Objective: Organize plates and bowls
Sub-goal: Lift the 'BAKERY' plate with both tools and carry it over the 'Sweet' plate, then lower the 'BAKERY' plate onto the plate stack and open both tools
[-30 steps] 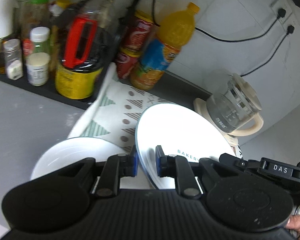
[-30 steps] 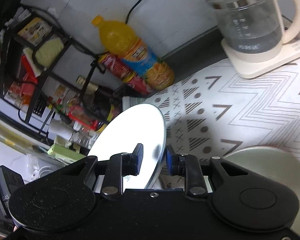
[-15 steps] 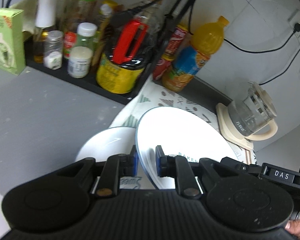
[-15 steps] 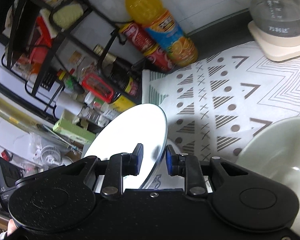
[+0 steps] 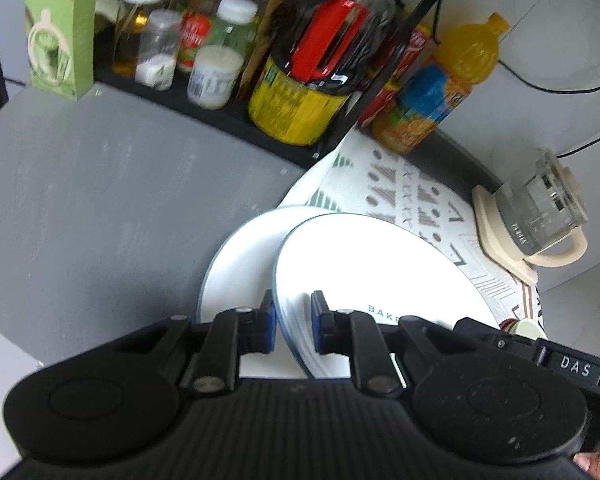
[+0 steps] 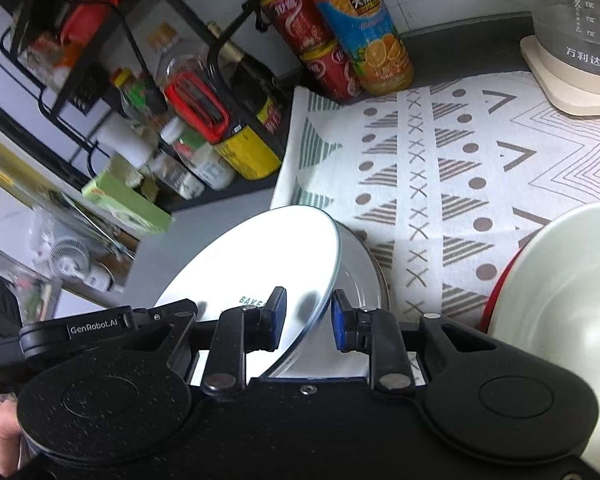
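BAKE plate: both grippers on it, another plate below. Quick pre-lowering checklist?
1. left gripper clamped on the BAKE plate rim: ok.
2. right gripper clamped on the opposite rim: ok.
3. Held plate over the lower plate: partly, offset; not ok.
4. Held plate level: tilted; not ok.
5. Lower plate's top bare: cannot tell, partly hidden.
6. green bowl off to the side: ok.

The left gripper [image 5: 293, 326] points steeply down, its blue pads [image 5: 269, 326] closed on the rim of a plate [image 5: 364, 264]. The right gripper [image 6: 309, 320] also points steeply down and pinches the opposite rim. A finger [image 5: 592, 460] shows at its handle.
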Tool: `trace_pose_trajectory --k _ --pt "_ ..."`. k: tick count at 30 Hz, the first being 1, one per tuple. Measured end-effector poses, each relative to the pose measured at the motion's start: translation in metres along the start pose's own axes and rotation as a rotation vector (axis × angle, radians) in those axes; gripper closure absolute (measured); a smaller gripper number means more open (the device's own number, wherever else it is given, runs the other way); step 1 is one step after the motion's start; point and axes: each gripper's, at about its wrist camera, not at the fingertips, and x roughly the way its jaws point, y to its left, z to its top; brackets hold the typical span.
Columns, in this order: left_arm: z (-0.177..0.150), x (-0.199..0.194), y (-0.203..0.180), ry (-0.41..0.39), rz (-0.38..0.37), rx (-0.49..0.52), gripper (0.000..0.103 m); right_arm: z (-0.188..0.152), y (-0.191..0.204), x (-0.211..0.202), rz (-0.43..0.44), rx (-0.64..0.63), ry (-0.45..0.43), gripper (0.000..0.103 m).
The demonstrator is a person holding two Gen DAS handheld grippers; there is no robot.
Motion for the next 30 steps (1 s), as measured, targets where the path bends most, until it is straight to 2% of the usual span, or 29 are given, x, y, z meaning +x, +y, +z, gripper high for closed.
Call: trace_pose_trajectory --k 12,30 --pt "-0.014 0.022 0.016 0.073 0.017 -0.013 0.087 -0.015 0.015 0.014 -0.107 -0.101 0.038 0.079" --pt "-0.024 0.045 0.014 0.12 0.03 0.024 0.084 -0.034 0.008 0.031 -0.204 -0.097 0.098 0.079"
